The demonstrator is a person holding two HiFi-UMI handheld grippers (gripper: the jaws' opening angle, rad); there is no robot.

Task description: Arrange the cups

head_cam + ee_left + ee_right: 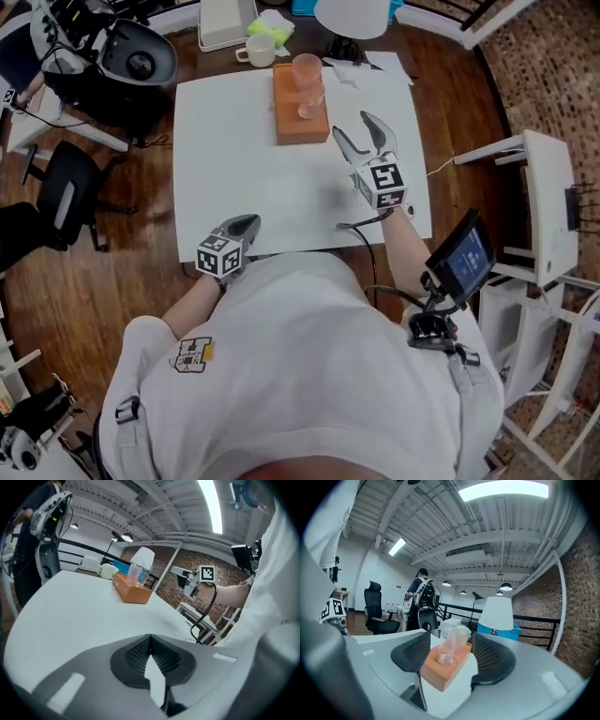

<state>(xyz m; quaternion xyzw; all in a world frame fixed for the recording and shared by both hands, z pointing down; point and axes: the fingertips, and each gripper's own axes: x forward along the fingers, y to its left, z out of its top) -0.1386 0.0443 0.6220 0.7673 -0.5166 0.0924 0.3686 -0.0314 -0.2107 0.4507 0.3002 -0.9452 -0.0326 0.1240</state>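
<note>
The right gripper (pixel 452 657) has its jaws spread wide with nothing pressed between them. Seen along them, the clear cup (pixel 446 644) and the orange block (pixel 440 674) it stands on lie further off, clear of the pads. The left gripper (pixel 150 641) is clenched tight on nothing, low over the near edge of the white table (pixel 244 159). The cup stands upright in a round hollow near one end of the block, at the table's far side, so that one looks placed. A white mug (pixel 255 51) sits just beyond the block and off it; I judge it may be what is left to arrange. It is hard to tell whether the block has more hollows, what the greenish thing by the mug is, and whether another cup stands behind the clear one
</note>
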